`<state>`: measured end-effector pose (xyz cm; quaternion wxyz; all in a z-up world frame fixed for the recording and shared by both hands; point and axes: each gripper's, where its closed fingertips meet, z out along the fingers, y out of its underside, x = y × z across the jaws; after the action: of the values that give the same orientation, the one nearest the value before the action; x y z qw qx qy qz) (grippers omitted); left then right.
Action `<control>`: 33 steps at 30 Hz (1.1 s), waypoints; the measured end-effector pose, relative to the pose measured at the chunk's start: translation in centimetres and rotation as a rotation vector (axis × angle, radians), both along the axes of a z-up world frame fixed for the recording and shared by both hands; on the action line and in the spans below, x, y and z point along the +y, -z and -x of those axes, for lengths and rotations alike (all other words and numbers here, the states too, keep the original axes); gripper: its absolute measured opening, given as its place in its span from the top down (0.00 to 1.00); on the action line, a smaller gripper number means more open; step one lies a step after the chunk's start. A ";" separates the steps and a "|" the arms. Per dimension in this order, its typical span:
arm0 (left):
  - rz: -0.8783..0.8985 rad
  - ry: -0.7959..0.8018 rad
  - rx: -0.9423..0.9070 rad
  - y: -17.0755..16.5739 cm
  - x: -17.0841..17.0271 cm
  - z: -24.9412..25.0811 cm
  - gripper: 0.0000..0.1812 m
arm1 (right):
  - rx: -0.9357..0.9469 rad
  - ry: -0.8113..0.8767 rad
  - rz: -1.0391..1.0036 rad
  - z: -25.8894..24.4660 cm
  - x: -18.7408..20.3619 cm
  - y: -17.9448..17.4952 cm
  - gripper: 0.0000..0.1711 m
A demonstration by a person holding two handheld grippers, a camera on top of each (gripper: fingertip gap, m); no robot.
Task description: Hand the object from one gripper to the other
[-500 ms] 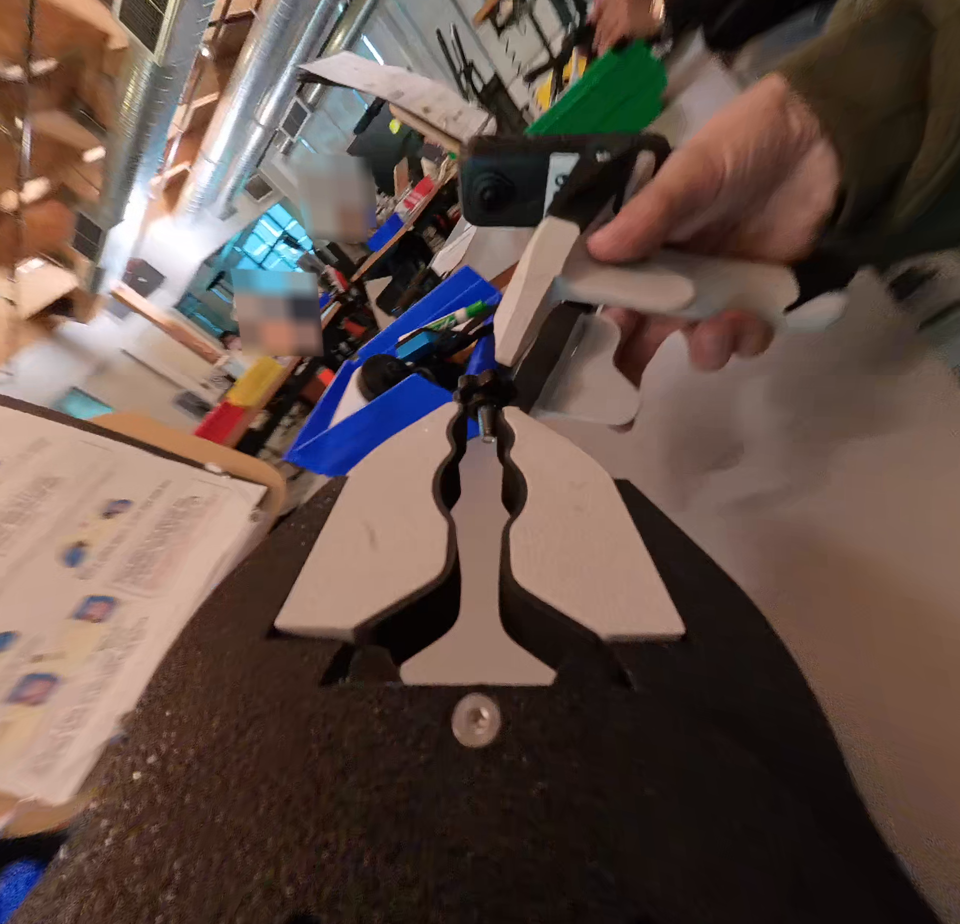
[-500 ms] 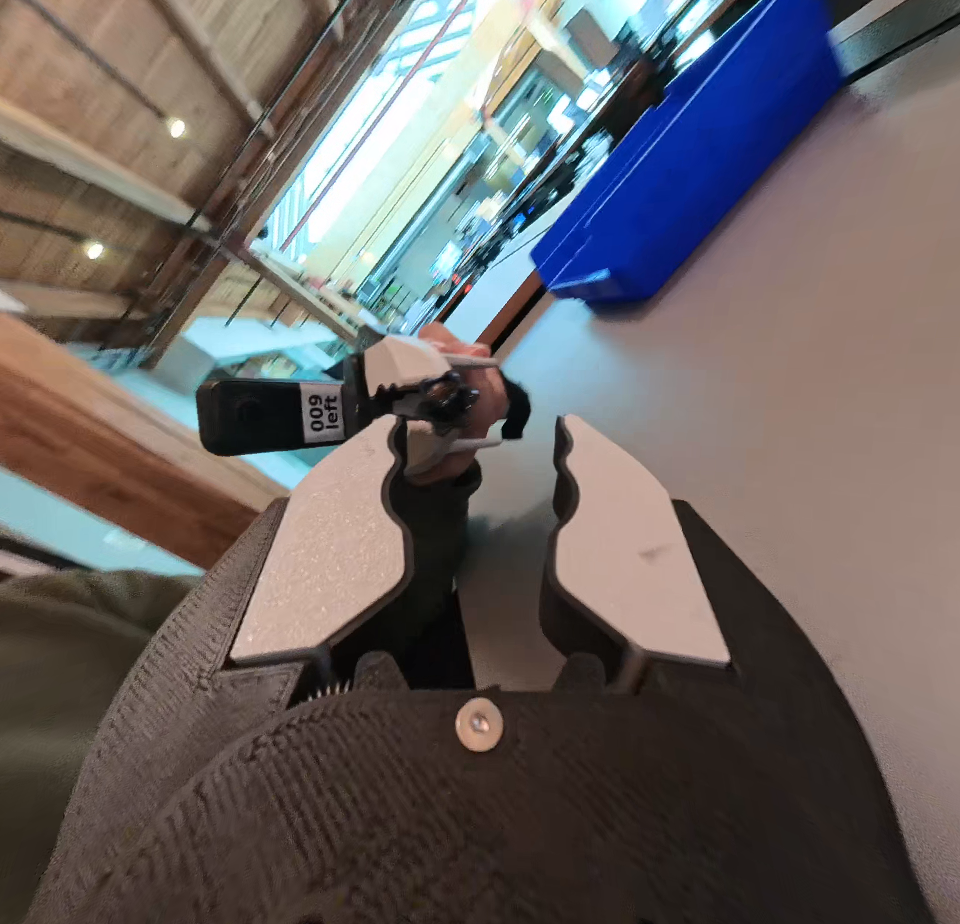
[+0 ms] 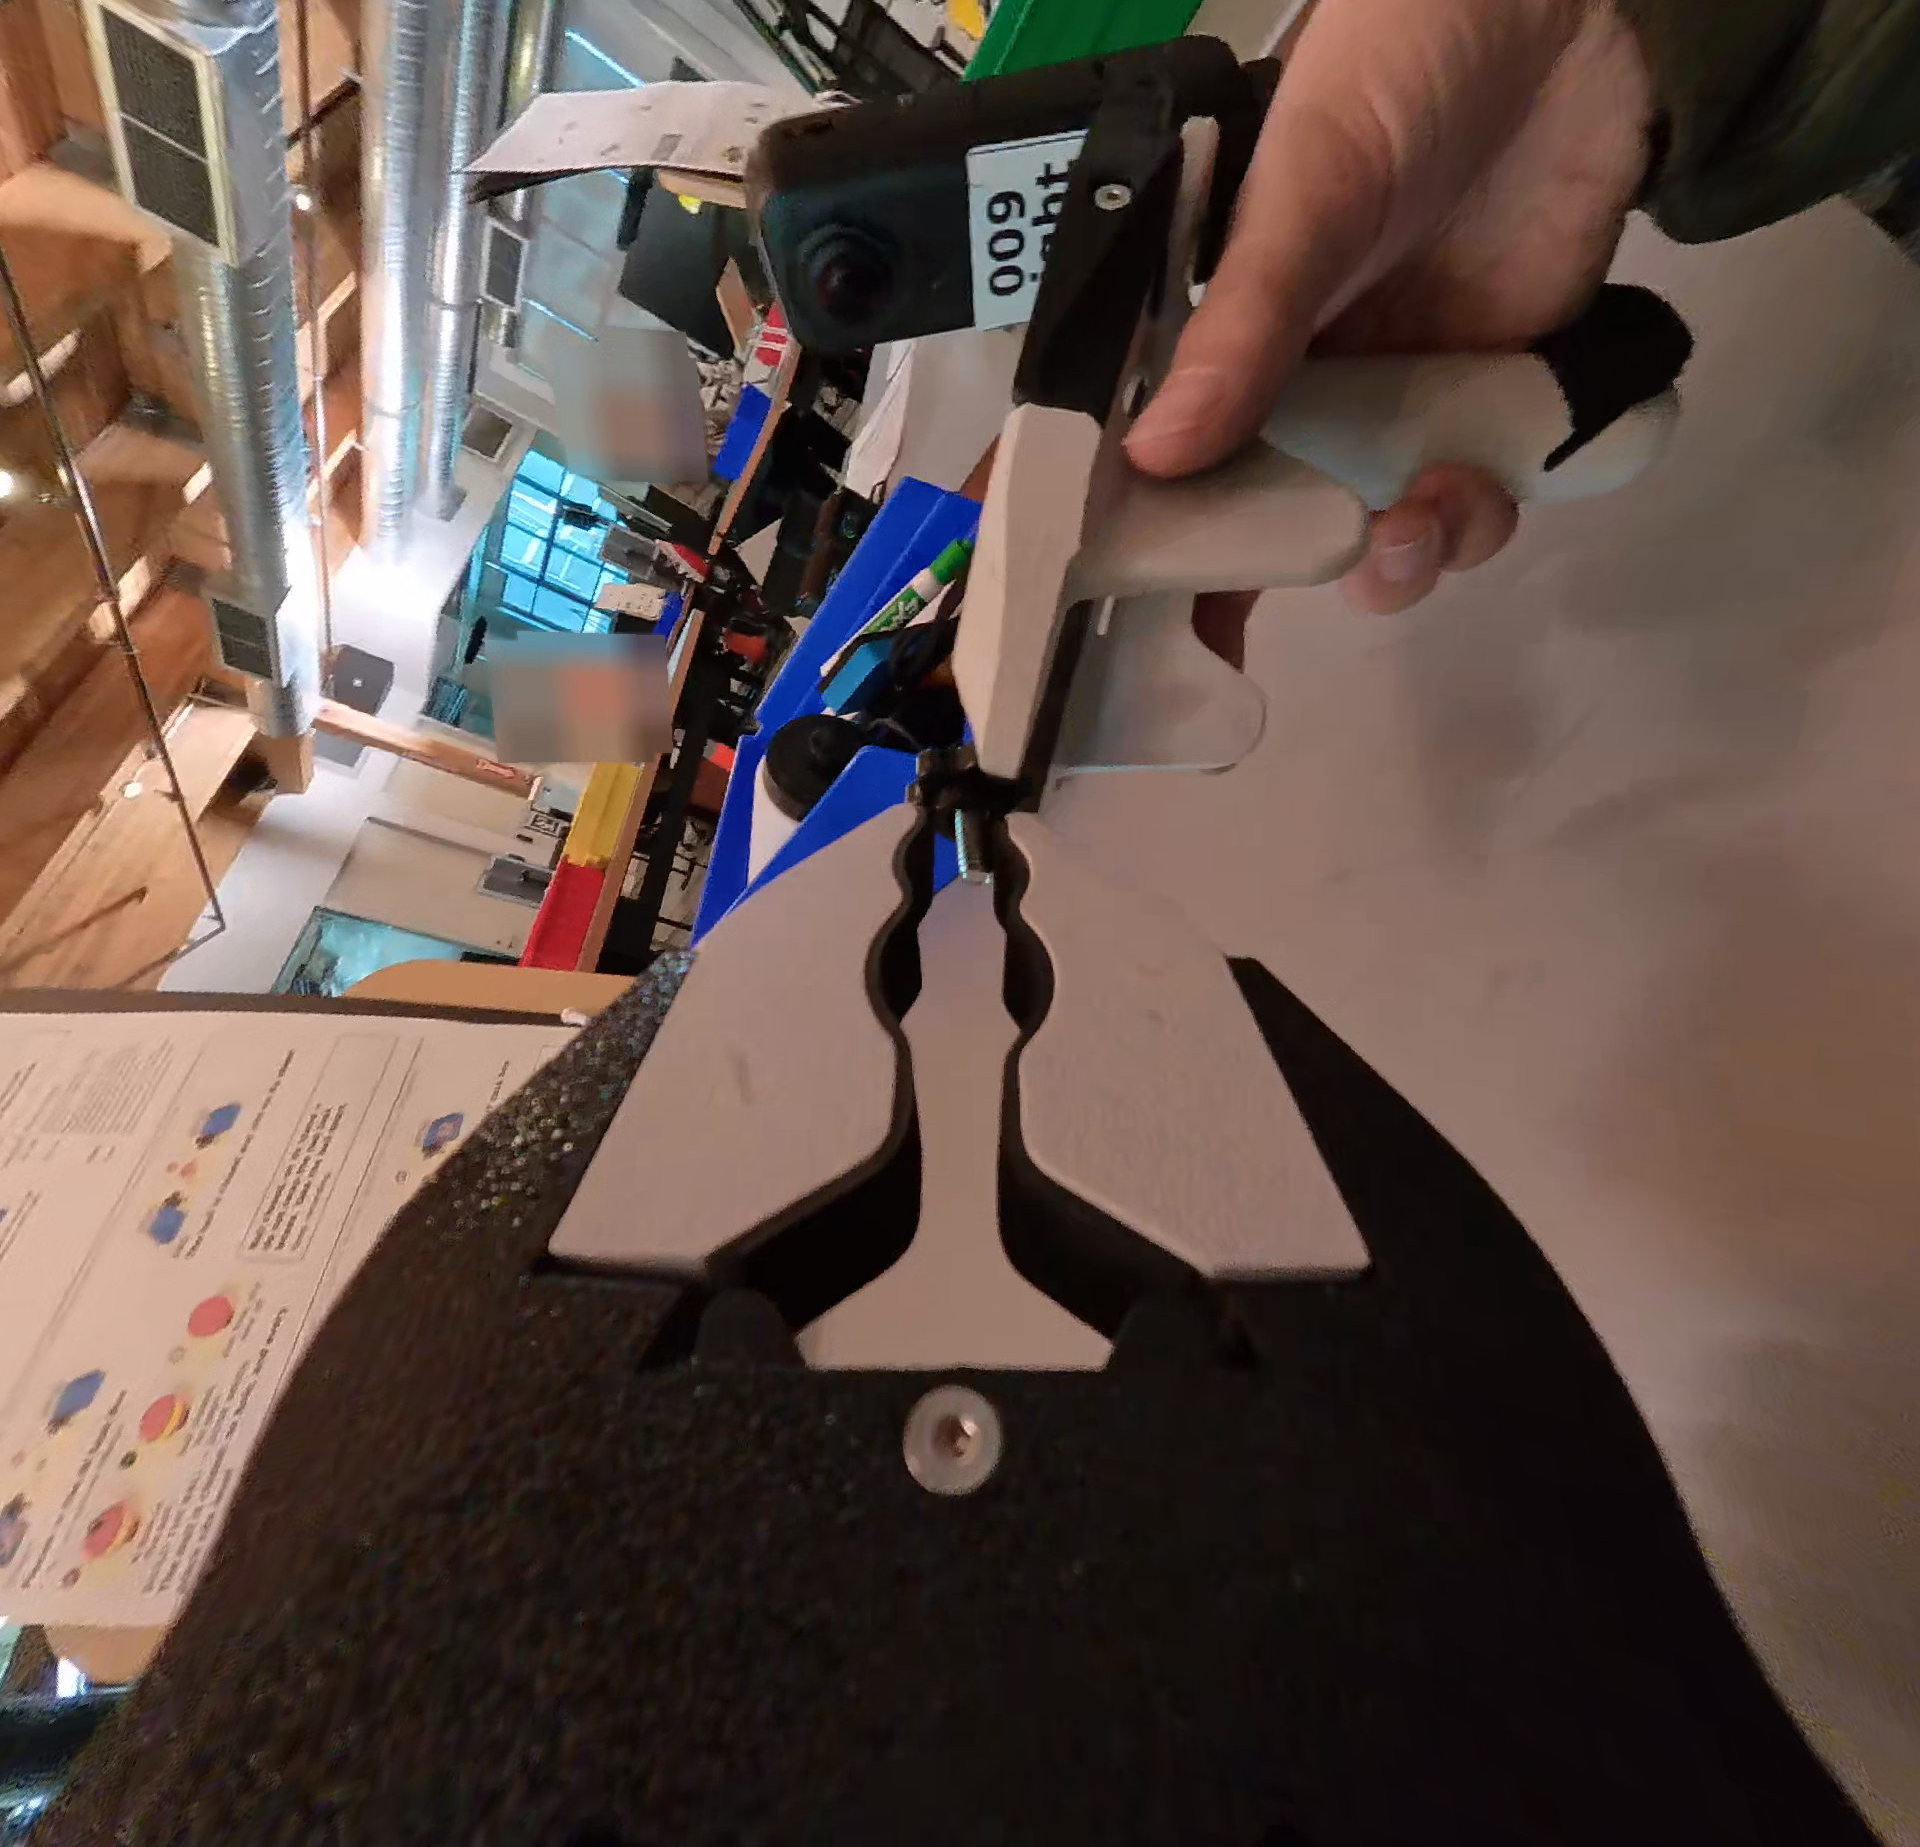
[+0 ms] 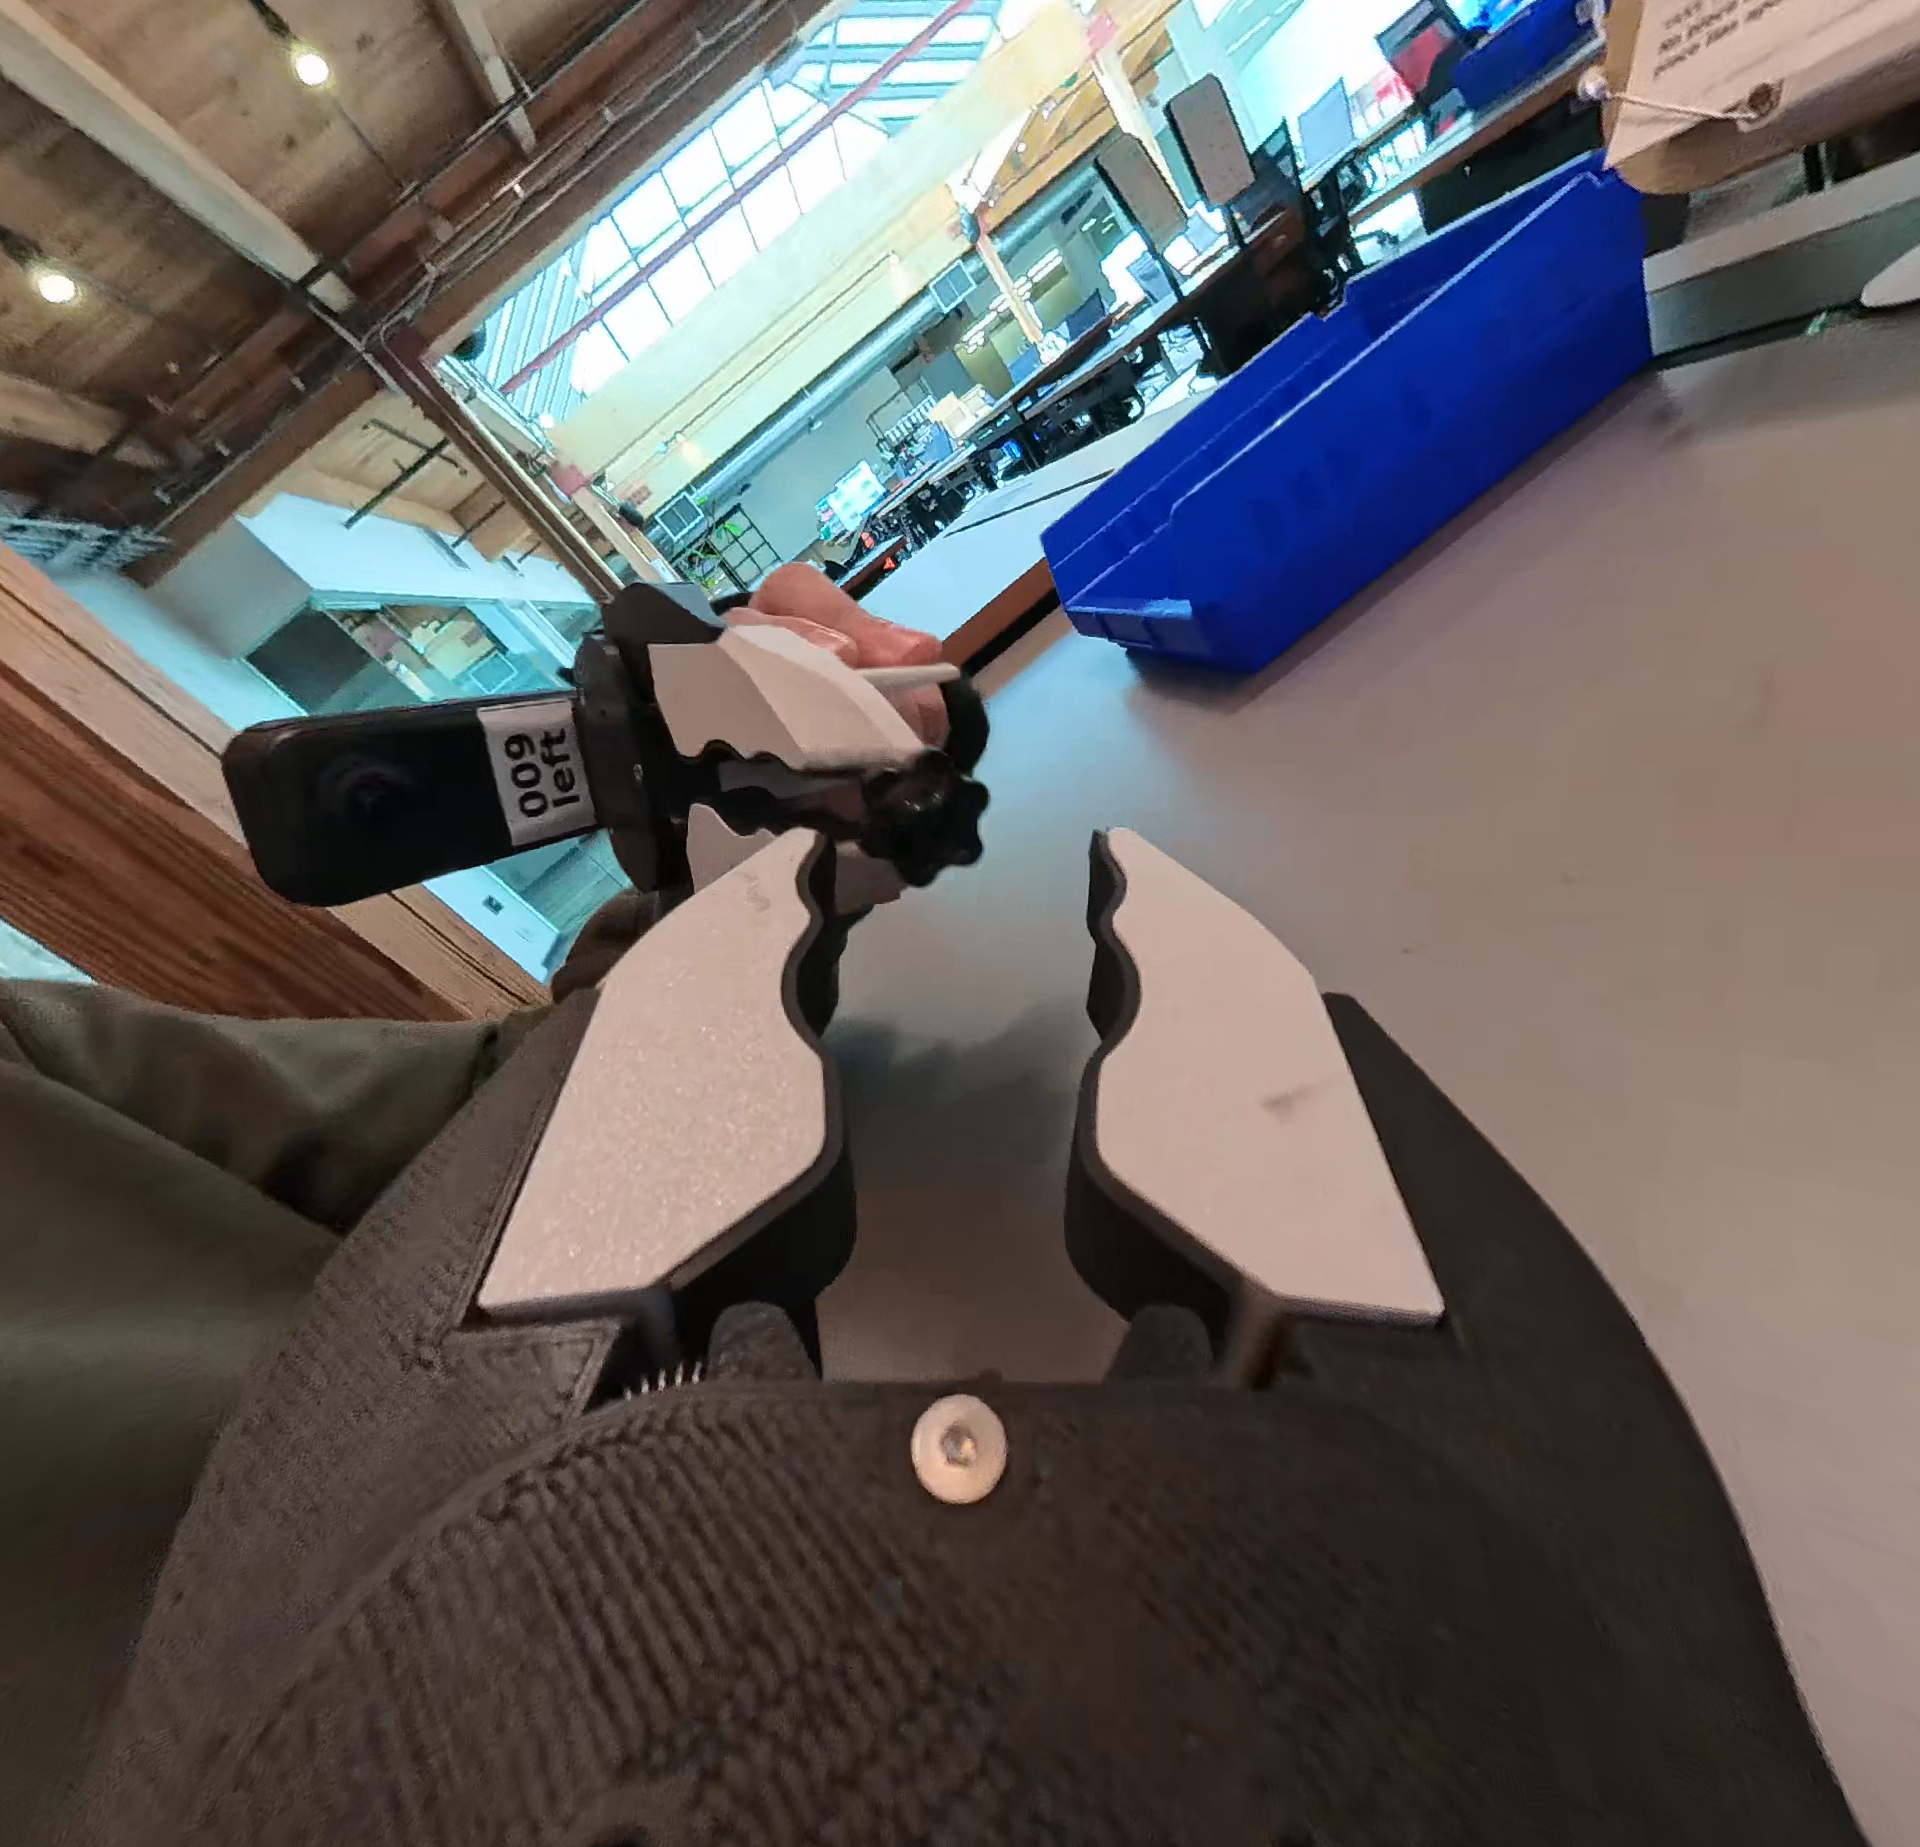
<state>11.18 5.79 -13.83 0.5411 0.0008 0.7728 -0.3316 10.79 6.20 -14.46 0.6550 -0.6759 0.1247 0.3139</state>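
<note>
A blue bin (image 4: pixel 1351 478) rests on the grey table (image 4: pixel 1558 862).

Grey table, one bin on it.
The pale grey tabletop (image 4: pixel 1558 758) runs smooth and wide; a long blue plastic bin (image 4: pixel 1351 488) sits directly on it toward the far edge, near the wooden-trimmed rim.

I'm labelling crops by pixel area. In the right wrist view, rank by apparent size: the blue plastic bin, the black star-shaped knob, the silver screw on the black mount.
1. Blue plastic bin.
2. Black star-shaped knob.
3. Silver screw, looking only slightly smaller than the knob; it sits nearer the camera, so true sizes are unsure.
</note>
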 end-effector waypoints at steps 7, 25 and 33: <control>0.028 0.041 0.008 0.8 -0.2 0.2 0.95 | -0.094 -0.023 -0.035 0.5 0.3 -0.1 0.86; 0.751 0.082 0.408 -2.9 3.6 1.3 0.73 | -1.120 0.243 -0.125 -0.2 2.4 -3.5 0.86; 0.949 -0.149 0.687 -1.5 6.7 0.2 0.66 | -1.589 0.312 0.077 -1.6 4.6 -1.3 0.87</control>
<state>10.93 12.45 -12.36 0.2230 -0.4030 0.6688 -0.5837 12.37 10.85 -13.13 0.5604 -0.6938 -0.2744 -0.3595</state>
